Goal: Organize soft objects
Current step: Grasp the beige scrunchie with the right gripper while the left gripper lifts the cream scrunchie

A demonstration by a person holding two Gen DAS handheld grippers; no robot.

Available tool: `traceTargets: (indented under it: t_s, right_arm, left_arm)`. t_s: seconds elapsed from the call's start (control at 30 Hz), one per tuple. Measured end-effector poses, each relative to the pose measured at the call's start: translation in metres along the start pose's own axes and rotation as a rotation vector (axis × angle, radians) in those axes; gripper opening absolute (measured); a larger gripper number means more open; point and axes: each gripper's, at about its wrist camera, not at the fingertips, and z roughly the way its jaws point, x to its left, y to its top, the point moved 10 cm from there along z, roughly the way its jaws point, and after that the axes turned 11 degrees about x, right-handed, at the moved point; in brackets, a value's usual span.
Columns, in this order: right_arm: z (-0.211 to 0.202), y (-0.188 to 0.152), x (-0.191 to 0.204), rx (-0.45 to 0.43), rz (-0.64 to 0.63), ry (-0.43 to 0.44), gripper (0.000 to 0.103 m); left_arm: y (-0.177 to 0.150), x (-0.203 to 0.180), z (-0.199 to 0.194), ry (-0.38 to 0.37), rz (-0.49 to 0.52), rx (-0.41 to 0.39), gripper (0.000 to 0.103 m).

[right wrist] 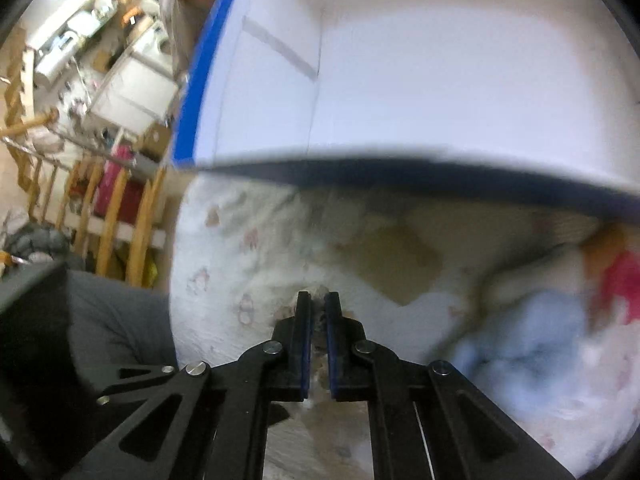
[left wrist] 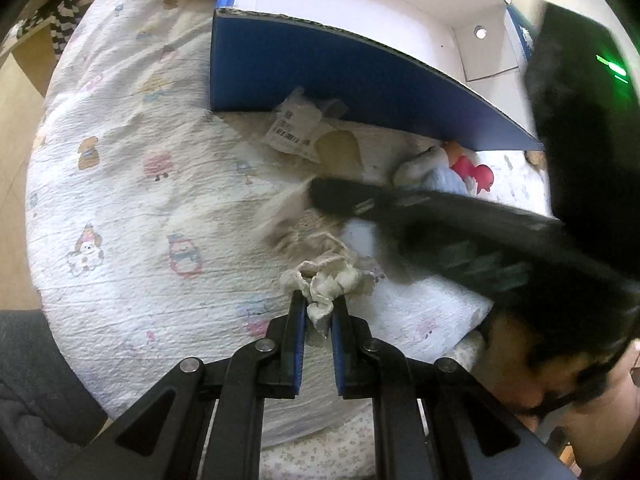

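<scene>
The cream lace-trimmed cloth (left wrist: pixel 324 280) lies in front of the blue cardboard box (left wrist: pixel 352 80), pinched between my left gripper (left wrist: pixel 319 300) fingers. In the right view, my right gripper (right wrist: pixel 317 300), below the box (right wrist: pixel 400 80), is nearly closed on something pale and blurred.

L gripper (left wrist: pixel 319 300) fingers nearly closed w/ cream fabric between, R gripper (right wrist: pixel 318 300) fingers narrowly parted, pinching fabric

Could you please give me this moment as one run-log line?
left gripper: shut on cream cloth | right gripper: shut on fuzzy item, blurred | blue box: open, empty | toys beside box
</scene>
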Motion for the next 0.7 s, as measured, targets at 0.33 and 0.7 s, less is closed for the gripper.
traceTargets:
  t_s: [0.33,0.7]
  right_arm:
    - [-0.098,0.001,-0.041,-0.217,0.000,-0.036,0.008]
    - [-0.140,-0.013,-0.071,-0.282,0.013,-0.074,0.008]
  left_arm:
    - [0.003,-0.002,-0.006,0.044,0.014,-0.033,0.009]
    - [0.007,0.007,-0.038,0.265,-0.005,-0.178,0.009]
